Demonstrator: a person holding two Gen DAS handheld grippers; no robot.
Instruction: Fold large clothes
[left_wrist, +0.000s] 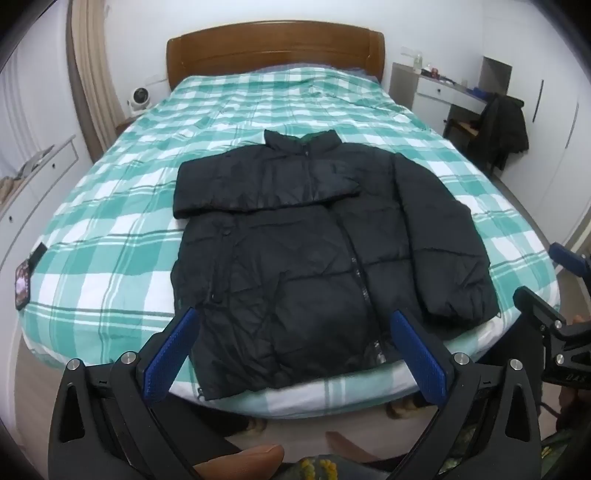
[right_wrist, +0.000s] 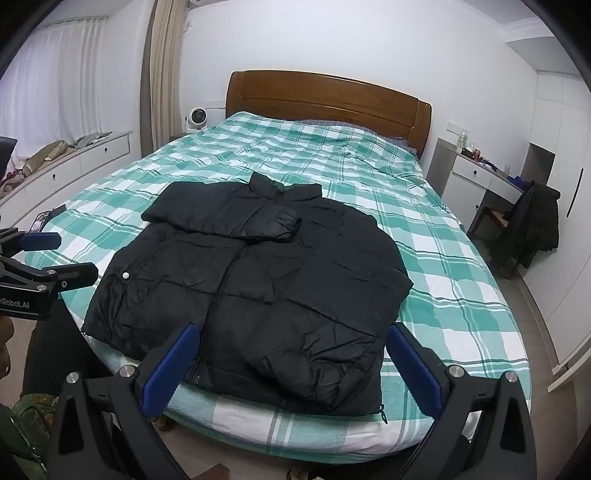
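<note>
A black puffer jacket (left_wrist: 314, 236) lies face up on the bed, collar toward the headboard, hem near the foot edge. Its left sleeve is folded across the chest; the right sleeve lies along the side. It also shows in the right wrist view (right_wrist: 266, 284). My left gripper (left_wrist: 293, 321) is open and empty, held above the hem near the foot of the bed. My right gripper (right_wrist: 293, 338) is open and empty, above the hem's right part. Each gripper shows at the edge of the other's view: the right gripper (left_wrist: 554, 295), the left gripper (right_wrist: 55, 254).
The bed (left_wrist: 110, 236) has a green and white checked cover and a wooden headboard (right_wrist: 328, 99). A phone (left_wrist: 23, 282) lies at the bed's left edge. A desk with a chair and a dark coat (right_wrist: 532, 225) stands at right. A small fan (right_wrist: 195, 119) sits at left.
</note>
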